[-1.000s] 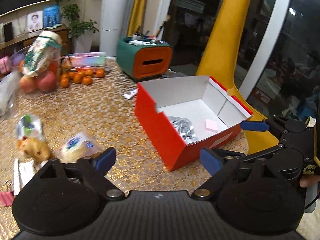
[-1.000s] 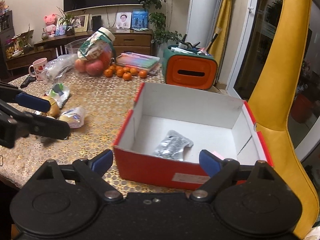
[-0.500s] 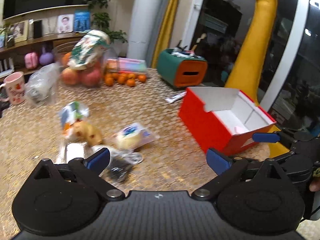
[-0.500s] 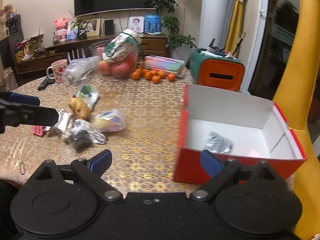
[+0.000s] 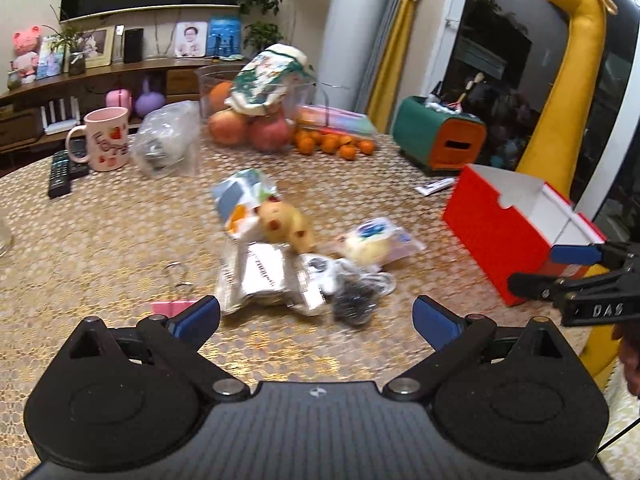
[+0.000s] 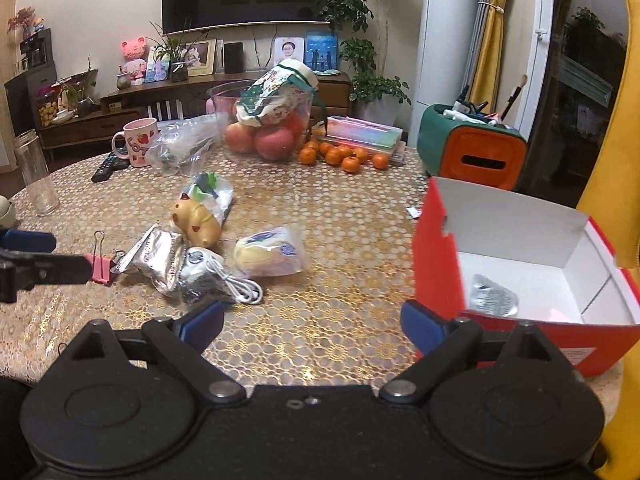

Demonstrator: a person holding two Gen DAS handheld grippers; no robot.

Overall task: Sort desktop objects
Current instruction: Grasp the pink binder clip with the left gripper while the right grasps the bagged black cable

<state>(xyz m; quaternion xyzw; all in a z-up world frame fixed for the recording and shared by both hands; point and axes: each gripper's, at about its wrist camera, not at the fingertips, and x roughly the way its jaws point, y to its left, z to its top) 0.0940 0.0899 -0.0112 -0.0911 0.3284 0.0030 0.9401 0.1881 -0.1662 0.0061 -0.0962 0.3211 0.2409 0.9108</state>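
Note:
A red box (image 6: 436, 264) with a white inside stands at the table's right; it holds a silver foil packet (image 6: 492, 296) and a pink piece (image 6: 554, 314). It also shows in the left wrist view (image 5: 496, 232). A pile lies mid-table: a yellow toy (image 5: 286, 226), a silver foil pouch (image 5: 260, 276), a white charger with cable (image 6: 224, 276), a bagged yellow item (image 6: 268, 256), a pink binder clip (image 6: 100, 266). My left gripper (image 5: 316, 318) is open and empty just short of the pile. My right gripper (image 6: 312, 320) is open and empty beside the box.
A fruit bowl (image 6: 264, 120), small oranges (image 6: 340, 156), a pink mug (image 6: 138, 142), a remote (image 5: 60, 174), a clear bag (image 5: 168, 144), a glass jar (image 6: 36, 176) and a green-orange holder (image 6: 472, 148) stand at the back. A yellow giraffe (image 5: 572, 76) stands right of the table.
Both grippers have swung left from the red box toward the pile. The box has shifted to the right edge of both views. Both stay open and empty.

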